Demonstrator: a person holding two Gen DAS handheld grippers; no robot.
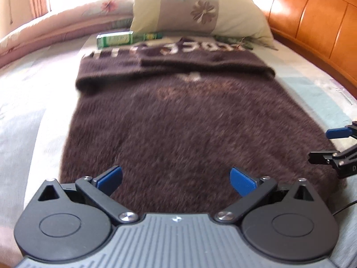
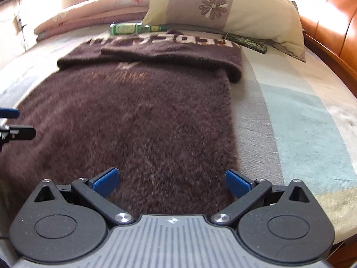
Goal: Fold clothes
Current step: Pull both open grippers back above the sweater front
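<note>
A fuzzy dark brown sweater [image 1: 178, 120] [image 2: 133, 116] lies flat on the bed. Its sleeves are folded across the far part, and white lettering [image 1: 178, 45] shows at the far end. My left gripper [image 1: 176, 182] hovers open over the sweater's near edge, nothing between its blue pads. My right gripper [image 2: 171, 182] is open too, over the sweater's near right corner. The right gripper's fingers [image 1: 339, 132] show at the right edge of the left wrist view. The left gripper's fingers [image 2: 13, 122] show at the left edge of the right wrist view.
A floral pillow [image 1: 200, 9] [image 2: 223, 9] lies beyond the sweater. A green bottle [image 1: 116, 39] [image 2: 127, 28] and a green box [image 2: 247, 41] lie next to it. A wooden headboard [image 1: 312, 22] runs along the right. A folded quilt [image 2: 89, 15] sits far left.
</note>
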